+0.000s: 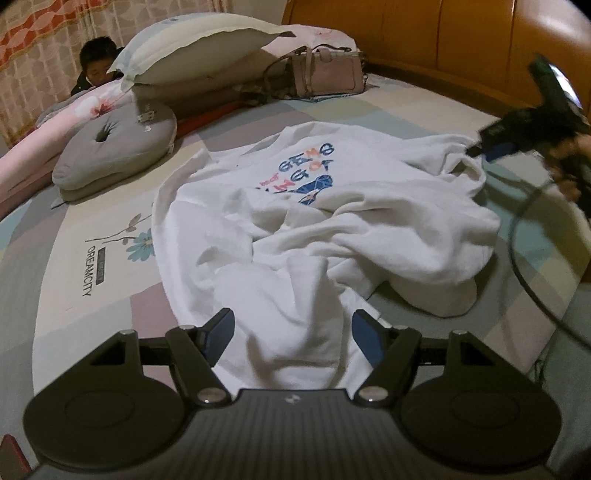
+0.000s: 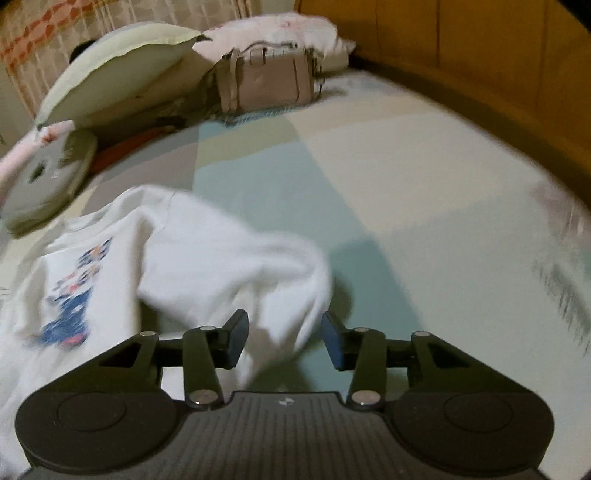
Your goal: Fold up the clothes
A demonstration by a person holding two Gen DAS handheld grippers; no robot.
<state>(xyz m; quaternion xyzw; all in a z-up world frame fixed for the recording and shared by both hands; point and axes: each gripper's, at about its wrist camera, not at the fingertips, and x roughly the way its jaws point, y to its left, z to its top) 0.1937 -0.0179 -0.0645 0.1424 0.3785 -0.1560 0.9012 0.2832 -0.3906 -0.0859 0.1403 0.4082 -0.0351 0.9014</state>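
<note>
Plainly, the white sweatshirt (image 1: 314, 229) lies rumpled across the middle of the bed (image 1: 110, 295), print side up, neither flat nor folded, so it fits either a garment being spread for folding or one being gathered between folds. At the far left of the left wrist view, around nine to ten o'clock, a grey cushion (image 1: 118, 147) and a large pillow (image 1: 199, 51) are banked against the bed's edge, likely pushed aside to leave the middle free; a person (image 1: 98, 64) sits low behind them, mostly hidden by the bedding. Moving inward, the left tongs (image 1: 293, 338) stand spread wide at six o'clock with a ridge of the sweatshirt's white cloth running up between the fingers; they are released, and whether the pads touch the cloth I cannot tell. At twelve o'clock a pale handbag (image 1: 325, 74) rests near the wooden headboard (image 1: 424, 33), well apart from the garment. Further right, at three o'clock, the right tongs (image 1: 476, 149) reach to the sweatshirt's far edge, seemingly to take a shoulder or sleeve, but that view blurs the tips. The right wrist view shows the right tongs (image 2: 284, 339) parted, a fold of cloth hanging between the fingers, unclenched as far as the motion blur allows. Both sleeves are lost in the wrinkles, and the printed lettering is partly buried under a fold.
</note>
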